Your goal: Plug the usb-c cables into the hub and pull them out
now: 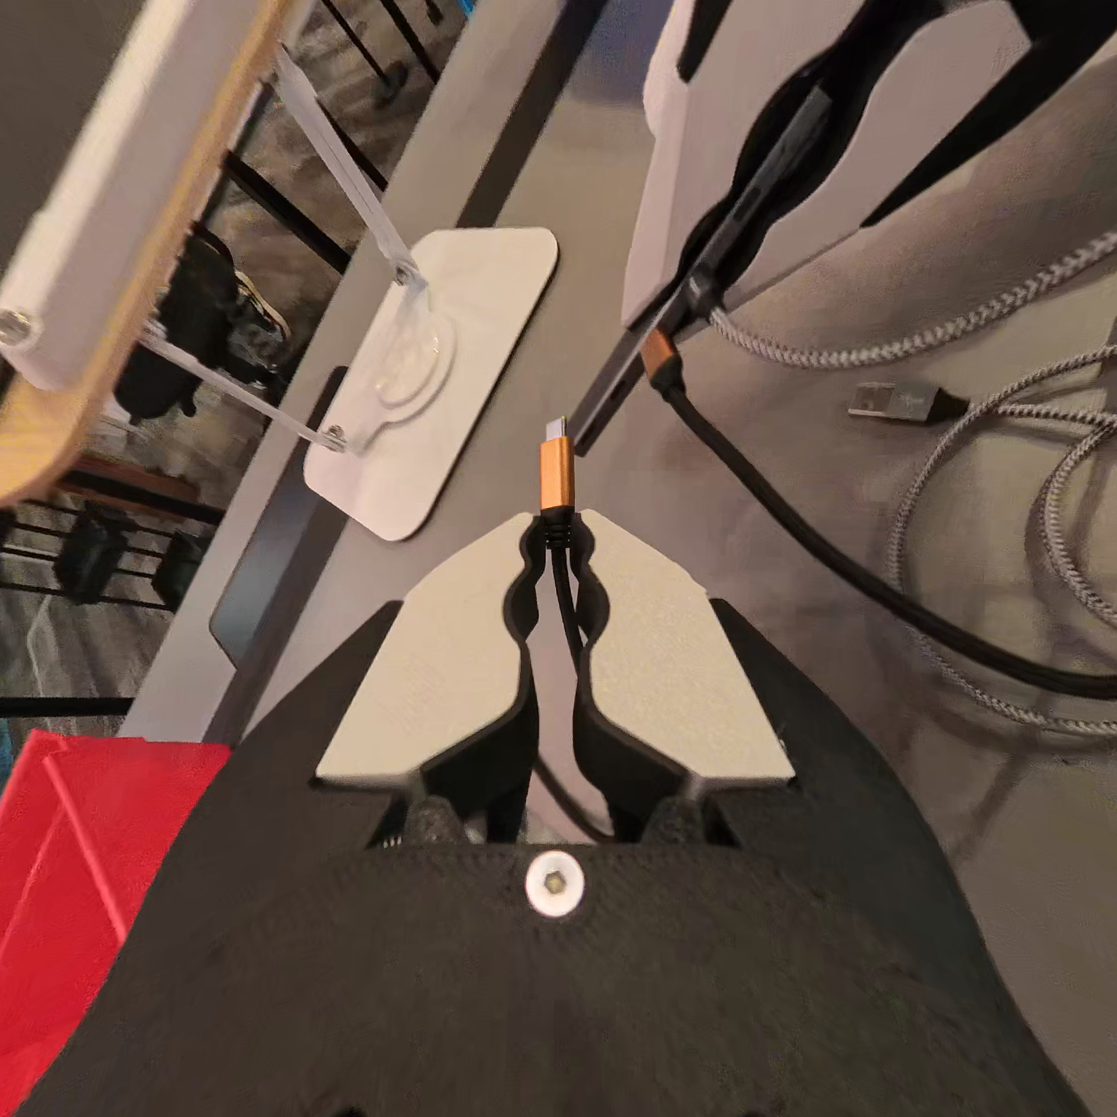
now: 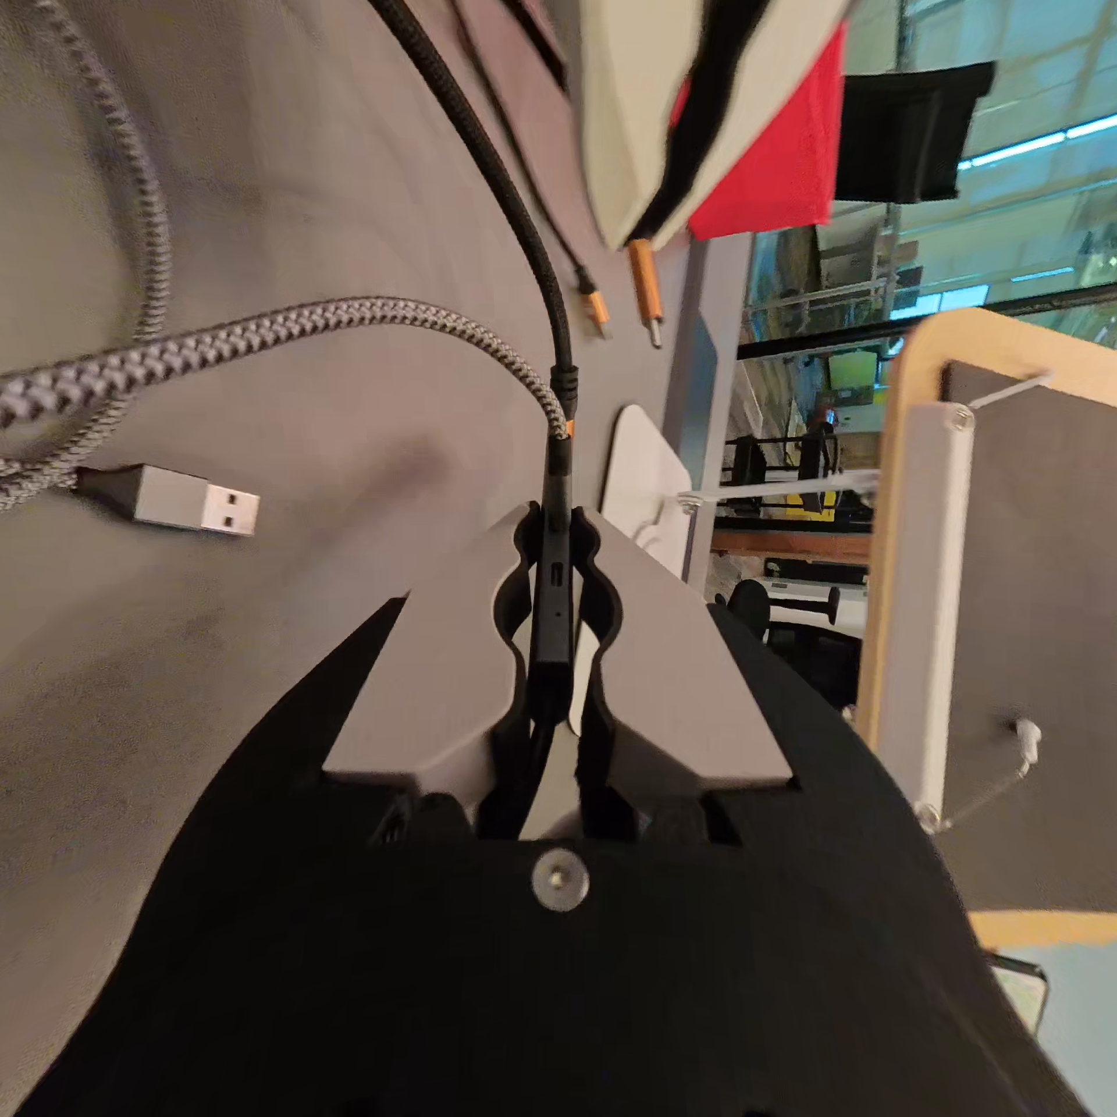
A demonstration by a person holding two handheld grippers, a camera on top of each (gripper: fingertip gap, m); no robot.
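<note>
My left gripper (image 1: 556,521) is shut on a black cable just behind its orange USB-C plug (image 1: 554,474). The plug points at the near end of the slim dark hub (image 1: 616,387) and stops just short of it. The right gripper (image 2: 553,514) is shut on the hub (image 2: 553,604) and holds it above the grey table. Another orange plug (image 1: 660,356) on a black cable and a grey braided cable (image 1: 786,347) sit in the hub's side. In the right wrist view the left gripper (image 2: 631,239) holds its orange plug (image 2: 644,281) beyond the hub.
A loose USB-A plug (image 1: 894,404) on grey braided cable lies on the table (image 2: 302,211). A third orange plug (image 2: 595,311) lies on the table. A white stand base (image 1: 435,375) sits near the table edge. A red object (image 1: 90,876) is at the lower left. The tips of one gripper are about 8 cm away from the tips of the other.
</note>
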